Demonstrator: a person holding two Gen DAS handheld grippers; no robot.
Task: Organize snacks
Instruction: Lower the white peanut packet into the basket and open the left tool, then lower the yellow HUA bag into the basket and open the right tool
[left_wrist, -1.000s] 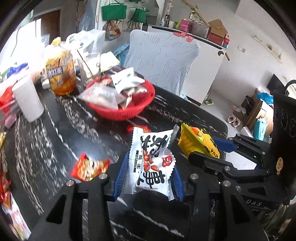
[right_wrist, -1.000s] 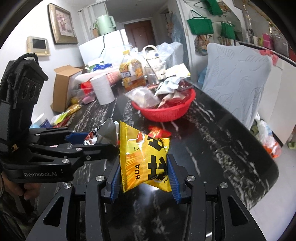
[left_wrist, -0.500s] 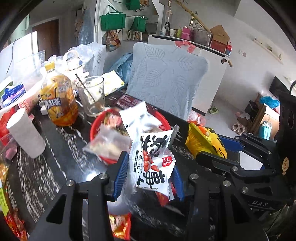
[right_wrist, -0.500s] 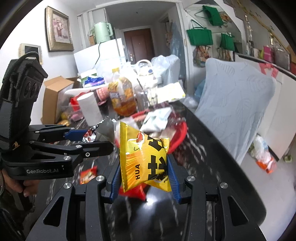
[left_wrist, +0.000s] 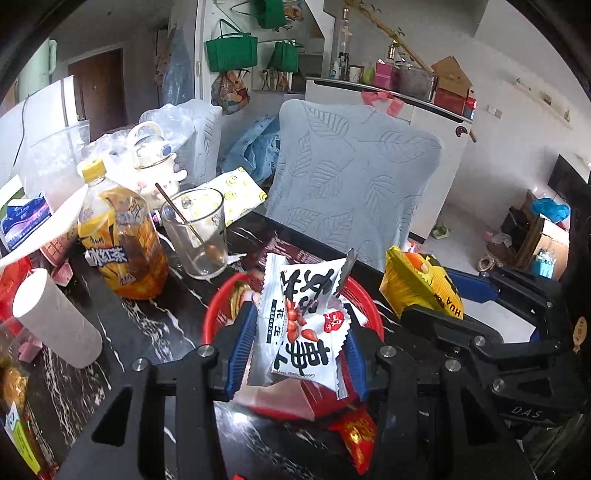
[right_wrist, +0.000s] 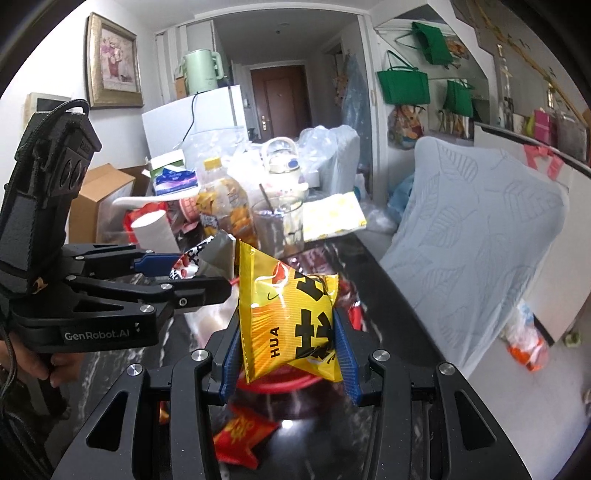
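Observation:
My left gripper (left_wrist: 301, 341) is shut on a white peanut packet (left_wrist: 306, 321) with red and black print, held over the red basket (left_wrist: 218, 314), which holds other snack packets. My right gripper (right_wrist: 288, 343) is shut on a yellow snack bag (right_wrist: 291, 310) with black characters, also above the red basket (right_wrist: 295, 380). In the left wrist view the right gripper (left_wrist: 461, 295) and its yellow snack bag (left_wrist: 417, 284) hang just right of the basket. The right wrist view shows the left gripper (right_wrist: 192, 275) at left with the white peanut packet (right_wrist: 195, 254). A small red packet (right_wrist: 240, 435) lies on the black marble table (right_wrist: 388, 332) in front of the basket.
Behind the basket stand a tea bottle (left_wrist: 122, 243), a glass mug (left_wrist: 195, 232) with a spoon, and a white paper cup (left_wrist: 55, 321). A chair with a leaf-patterned cover (left_wrist: 354, 184) stands at the table's far edge. More packets lie at the table's left edge (left_wrist: 14, 406).
Both grippers have moved forward and upward with their packets, from the table's near part to above the red basket. The basket now lies directly under the fingers.

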